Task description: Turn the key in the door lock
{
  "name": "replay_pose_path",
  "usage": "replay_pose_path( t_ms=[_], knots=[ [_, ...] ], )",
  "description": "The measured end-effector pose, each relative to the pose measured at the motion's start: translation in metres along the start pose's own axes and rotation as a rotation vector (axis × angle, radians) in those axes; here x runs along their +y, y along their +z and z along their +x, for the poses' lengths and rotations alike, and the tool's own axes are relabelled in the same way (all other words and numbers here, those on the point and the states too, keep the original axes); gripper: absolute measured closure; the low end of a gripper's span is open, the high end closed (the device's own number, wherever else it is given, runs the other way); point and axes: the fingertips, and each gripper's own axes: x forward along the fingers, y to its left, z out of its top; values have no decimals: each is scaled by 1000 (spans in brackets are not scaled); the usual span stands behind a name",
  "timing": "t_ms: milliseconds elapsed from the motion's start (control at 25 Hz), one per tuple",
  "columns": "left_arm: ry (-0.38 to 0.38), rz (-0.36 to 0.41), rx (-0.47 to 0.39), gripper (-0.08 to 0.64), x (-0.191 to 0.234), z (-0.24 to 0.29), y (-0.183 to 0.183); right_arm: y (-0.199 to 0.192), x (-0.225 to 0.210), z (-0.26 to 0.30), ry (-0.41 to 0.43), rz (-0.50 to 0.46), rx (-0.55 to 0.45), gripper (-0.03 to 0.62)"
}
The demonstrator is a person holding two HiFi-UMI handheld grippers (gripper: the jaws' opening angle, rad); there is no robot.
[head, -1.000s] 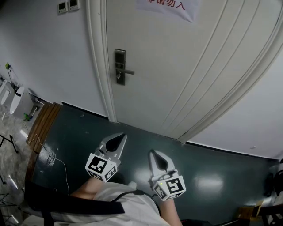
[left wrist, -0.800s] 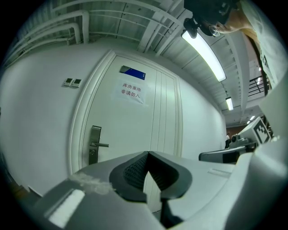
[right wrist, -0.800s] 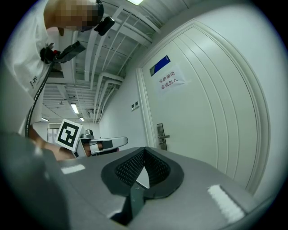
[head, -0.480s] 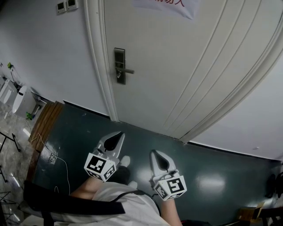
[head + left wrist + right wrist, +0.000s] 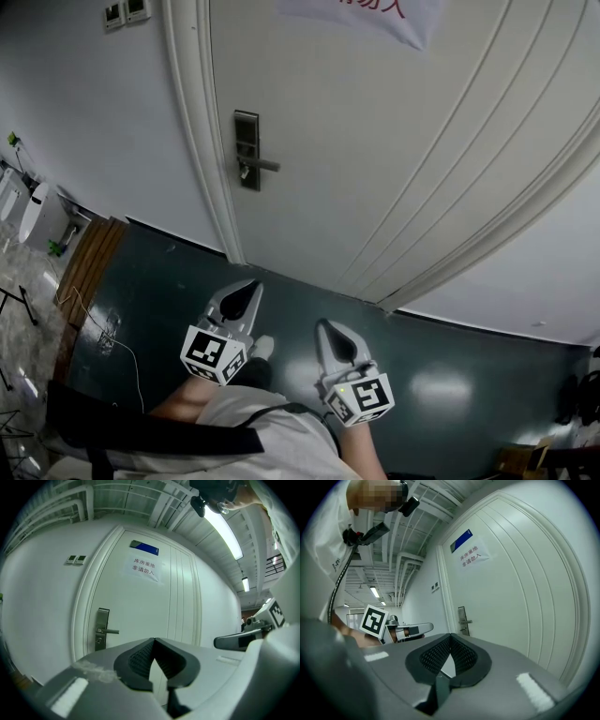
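The person wears a white top (image 5: 281, 441) crossed by a broad dark strap (image 5: 141, 433), with a thin black cable (image 5: 286, 409) lying over the cloth. The left gripper (image 5: 255, 286) and the right gripper (image 5: 322, 324) have pale grey plastic shells that taper to a point around a dark teardrop-shaped hollow. The jaws are lined with black ribbed pads (image 5: 138, 660). Each shell carries a small white rectangular patch (image 5: 532, 691). At the rear of each gripper sits a white cube (image 5: 216, 354) printed with black square markers.
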Motion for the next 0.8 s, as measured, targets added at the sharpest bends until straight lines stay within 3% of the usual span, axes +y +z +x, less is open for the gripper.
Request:
replay_pose_path(
  t_ms=[360, 800],
  knots=[
    [-25, 37, 1, 557, 58, 67, 18, 28, -30, 79, -14, -12, 1, 583],
    [2, 47, 50, 556, 158, 129, 5, 38, -52, 178, -22, -26, 19, 583]
  ],
)
